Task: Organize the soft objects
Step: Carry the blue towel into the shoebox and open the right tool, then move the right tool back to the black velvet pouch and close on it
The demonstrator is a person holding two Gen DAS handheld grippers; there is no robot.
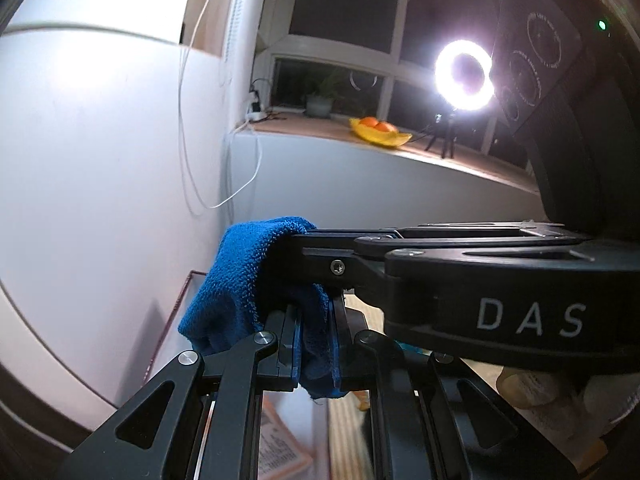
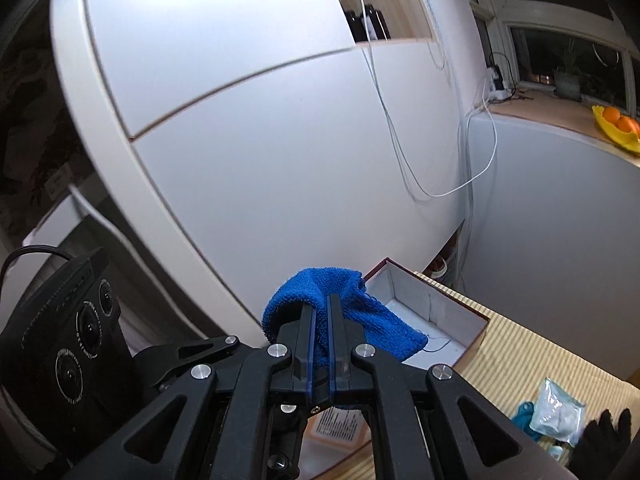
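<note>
Each wrist camera looked closely along its fingers toward the white wall (image 1: 100,160); both shared the far windowsill (image 2: 560,108).

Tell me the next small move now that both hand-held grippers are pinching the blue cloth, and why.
Probably carry the blue cloth forward, over the open box, before letting go. Both the left hand-held gripper and the right hand-held gripper are shut on it, it hangs bunched in the air, and the box lies just ahead with its white inside bare.
</note>
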